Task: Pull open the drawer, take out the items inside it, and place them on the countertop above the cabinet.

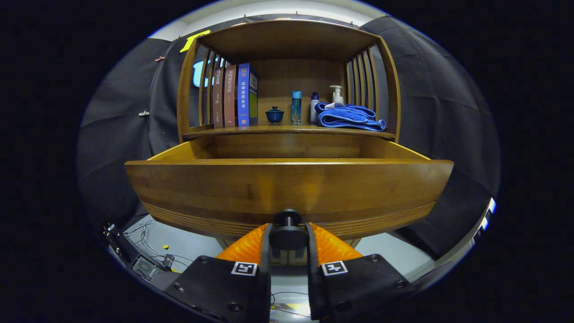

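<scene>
Between our orange fingers (289,240) sits the round black knob (288,234), pinched tight; the brown wooden drawer (287,188) stands pulled out. Next we release and reach inside, contents hidden.

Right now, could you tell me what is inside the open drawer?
The drawer is pulled out, but its tall front panel hides the floor and contents. Only bare inner walls show. The hand-held gripper is shut on the knob.
</scene>
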Demonstrator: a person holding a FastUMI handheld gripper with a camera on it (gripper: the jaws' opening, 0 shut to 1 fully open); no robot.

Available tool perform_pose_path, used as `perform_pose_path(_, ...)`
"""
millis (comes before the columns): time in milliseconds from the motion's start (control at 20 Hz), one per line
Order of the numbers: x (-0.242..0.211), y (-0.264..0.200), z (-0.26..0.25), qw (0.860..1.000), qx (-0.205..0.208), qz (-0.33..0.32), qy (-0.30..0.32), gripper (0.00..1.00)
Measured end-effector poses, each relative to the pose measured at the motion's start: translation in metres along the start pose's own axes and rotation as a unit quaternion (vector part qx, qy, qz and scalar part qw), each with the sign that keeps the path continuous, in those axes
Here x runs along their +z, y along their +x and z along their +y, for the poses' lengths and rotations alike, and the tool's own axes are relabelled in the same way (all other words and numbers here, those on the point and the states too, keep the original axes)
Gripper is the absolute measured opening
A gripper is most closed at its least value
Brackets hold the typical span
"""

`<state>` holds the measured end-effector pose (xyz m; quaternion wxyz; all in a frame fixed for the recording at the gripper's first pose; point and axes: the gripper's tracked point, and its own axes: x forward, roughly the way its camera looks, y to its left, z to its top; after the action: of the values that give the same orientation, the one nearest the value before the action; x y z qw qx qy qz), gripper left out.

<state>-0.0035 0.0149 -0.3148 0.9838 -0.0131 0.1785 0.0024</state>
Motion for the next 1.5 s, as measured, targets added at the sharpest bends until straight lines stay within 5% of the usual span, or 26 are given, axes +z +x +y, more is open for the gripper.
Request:
perform_pose_path(100,0.007,-0.008,-0.003,1.000,-0.003,-0.007,-0.008,0.46)
perform_pose_path(350,0.032,-0.031,-0.012,1.000,-0.007,-0.009,0.017,1.00)
perform_pose_path(700,0.090,-0.045,-0.011,0.998,-0.006,0.053,-0.020,1.00)
perform_pose_path(1000,0.146,-0.002,0.003,0.992,0.005,0.126,-0.030,1.00)
perform_pose_path(1500,0.072,0.102,0.010,0.932,0.023,0.361,0.022,0.98)
